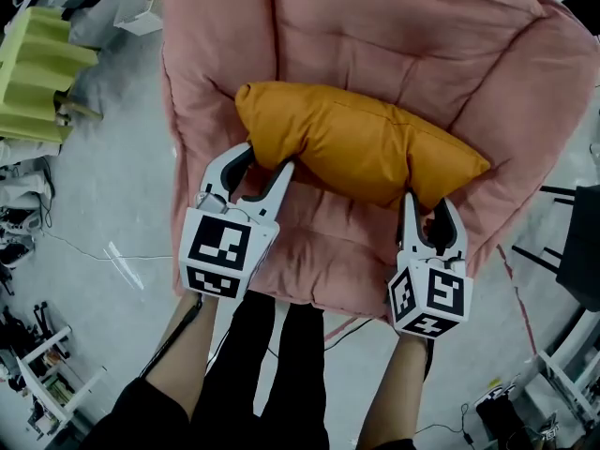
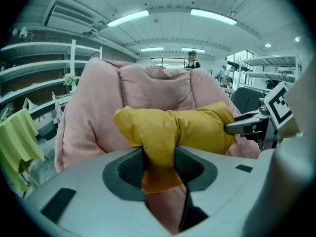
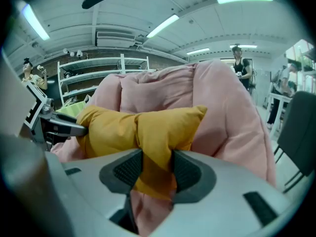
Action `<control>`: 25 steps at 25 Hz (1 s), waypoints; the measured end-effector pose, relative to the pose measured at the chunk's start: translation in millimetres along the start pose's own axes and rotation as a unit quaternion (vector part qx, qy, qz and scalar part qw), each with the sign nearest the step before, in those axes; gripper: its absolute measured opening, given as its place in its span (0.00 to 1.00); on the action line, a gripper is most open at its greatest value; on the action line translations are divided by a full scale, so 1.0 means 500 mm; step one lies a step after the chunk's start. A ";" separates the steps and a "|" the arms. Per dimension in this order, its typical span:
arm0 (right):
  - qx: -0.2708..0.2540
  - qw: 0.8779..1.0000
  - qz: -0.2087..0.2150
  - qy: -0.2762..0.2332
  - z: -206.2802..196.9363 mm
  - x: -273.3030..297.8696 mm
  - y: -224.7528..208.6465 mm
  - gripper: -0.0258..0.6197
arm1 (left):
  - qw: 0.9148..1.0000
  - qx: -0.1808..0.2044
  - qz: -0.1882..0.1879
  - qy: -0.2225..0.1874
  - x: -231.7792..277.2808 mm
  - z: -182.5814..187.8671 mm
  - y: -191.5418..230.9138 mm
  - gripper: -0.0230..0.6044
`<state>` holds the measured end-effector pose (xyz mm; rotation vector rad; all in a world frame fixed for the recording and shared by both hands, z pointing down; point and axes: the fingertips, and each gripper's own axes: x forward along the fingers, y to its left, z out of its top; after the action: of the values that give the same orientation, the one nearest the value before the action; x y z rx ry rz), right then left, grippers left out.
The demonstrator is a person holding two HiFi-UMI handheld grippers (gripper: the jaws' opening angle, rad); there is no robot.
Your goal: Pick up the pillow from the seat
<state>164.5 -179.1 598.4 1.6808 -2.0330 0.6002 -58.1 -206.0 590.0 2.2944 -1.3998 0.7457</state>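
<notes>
A mustard-orange pillow (image 1: 356,143) lies across the pink padded seat (image 1: 394,36); whether it still touches the cushion I cannot tell. My left gripper (image 1: 270,157) is shut on the pillow's near left end. In the left gripper view the fabric (image 2: 158,132) is squeezed between the dark pads (image 2: 129,168). My right gripper (image 1: 428,204) is shut on the pillow's near right part. The right gripper view shows the pillow (image 3: 148,127) pinched narrow between that gripper's pads (image 3: 129,169). Each gripper shows in the other's view, the right gripper (image 2: 247,127) and the left gripper (image 3: 64,127).
The pink seat's high back and sides (image 2: 153,88) rise round the pillow. A folded green thing (image 1: 33,73) sits on the floor at the left and a black chair (image 1: 581,242) stands at the right. Shelving (image 3: 103,68) and standing people (image 3: 242,58) are far behind.
</notes>
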 end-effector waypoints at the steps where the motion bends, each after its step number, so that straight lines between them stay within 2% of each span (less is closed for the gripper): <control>1: -0.001 1.000 0.000 -0.005 0.013 -0.008 0.004 0.35 | 1.000 0.002 0.002 -0.005 -0.010 0.013 0.003 0.32; 12: -0.009 0.999 -0.009 -0.045 0.135 -0.093 0.024 0.35 | 0.999 0.002 0.008 -0.051 -0.101 0.126 0.012 0.32; 25: -0.009 0.997 -0.016 -0.078 0.246 -0.182 0.039 0.35 | 0.996 0.015 0.016 -0.083 -0.192 0.238 0.013 0.32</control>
<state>153.9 -174.7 444.6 1.7973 -2.1066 0.4494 -69.6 -205.5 437.6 2.4093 -1.5098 0.5999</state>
